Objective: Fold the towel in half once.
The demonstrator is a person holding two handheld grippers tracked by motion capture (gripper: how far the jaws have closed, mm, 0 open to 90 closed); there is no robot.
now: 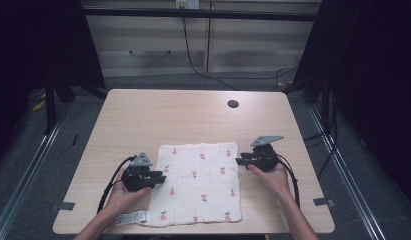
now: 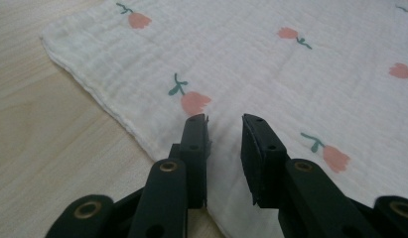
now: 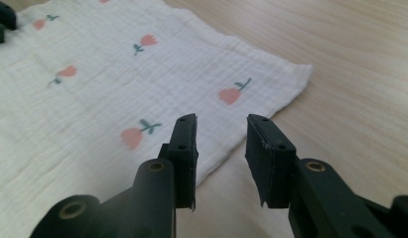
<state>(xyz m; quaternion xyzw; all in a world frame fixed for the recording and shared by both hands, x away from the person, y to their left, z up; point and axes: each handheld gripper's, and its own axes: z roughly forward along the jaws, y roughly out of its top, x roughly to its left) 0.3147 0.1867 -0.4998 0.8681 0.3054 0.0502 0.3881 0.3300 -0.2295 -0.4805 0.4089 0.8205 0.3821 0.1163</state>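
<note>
Two claws flank one cloth (image 1: 200, 182), and the coming move probably turns on that: each claw has a side hem right in front of it, the cloth lying inward from both.

At the bottom of the high view, the forearms come in, and a white label (image 1: 130, 218) sticks out at the cloth's lower-left corner. Just above it, left of centre, the left claw (image 1: 155, 176) sits over the cloth's left hem, pointing right, toward the frame's middle. In the left gripper view its jaws stand a modest gap apart with nothing between them, tips just over the fabric near a printed flower (image 2: 194, 101); whether they touch the cloth is hard to tell.

Further up, right of centre, the right claw (image 1: 241, 161) points left at the right hem, near the upper-right corner. In the right gripper view its jaws are likewise parted and empty, straddling the hem, one over cloth and one over bare counter (image 3: 370, 74).

The cloth lies flat on the lower middle of the counter, roughly square with no clear long axis, its edges running with the counter's. Neither hand is plainly nearer. Beyond it, a dark round hole (image 1: 233, 104) marks the counter's upper part.
</note>
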